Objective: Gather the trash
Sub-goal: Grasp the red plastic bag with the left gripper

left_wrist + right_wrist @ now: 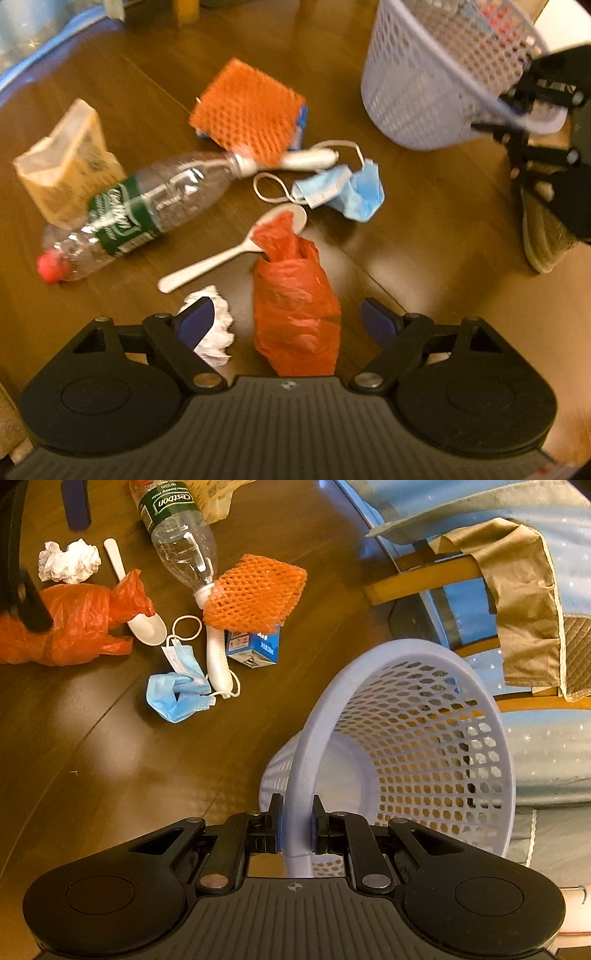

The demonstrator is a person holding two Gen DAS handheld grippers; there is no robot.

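Right hand-held gripper (295,827) clamped on basket (406,738) rim; left hand-held gripper (288,317) wide open w/ red bag (295,317) between jaws on counter (424,229).

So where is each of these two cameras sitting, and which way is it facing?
Left wrist: on the left gripper, tilted down at the red bag between its open fingers; the right gripper shows top right.
Right wrist: on the right gripper, shut on the basket rim, looking into it.
Shared: basket, bag, bottle, mask, wooden floor.
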